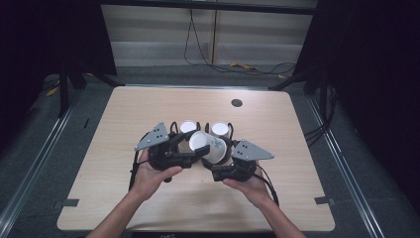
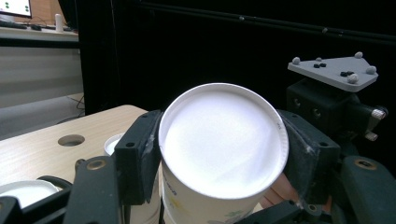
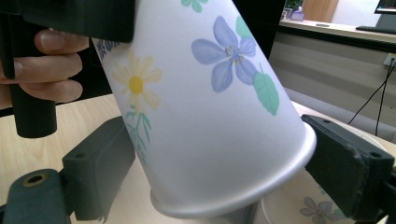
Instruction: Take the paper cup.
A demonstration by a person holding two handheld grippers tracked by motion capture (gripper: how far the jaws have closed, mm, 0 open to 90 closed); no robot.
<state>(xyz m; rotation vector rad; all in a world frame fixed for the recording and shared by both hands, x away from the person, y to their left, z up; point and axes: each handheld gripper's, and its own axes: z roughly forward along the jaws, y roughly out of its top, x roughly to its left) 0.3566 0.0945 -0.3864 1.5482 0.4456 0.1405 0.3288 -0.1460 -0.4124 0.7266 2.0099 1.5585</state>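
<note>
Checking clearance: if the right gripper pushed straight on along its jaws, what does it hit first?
The flowered paper cup. It already sits tilted between the right gripper jaws, its rim at their tips, so there is no free travel. Whether the pads actually press on it is unclear.

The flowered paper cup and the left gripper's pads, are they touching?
Touching. In the left gripper view the pads press against both sides of the flowered paper cup at its rim, with no gap showing.

Three paper cups (image 1: 207, 145) and two tongs (image 1: 194, 148) on one table (image 1: 124, 148).
</note>
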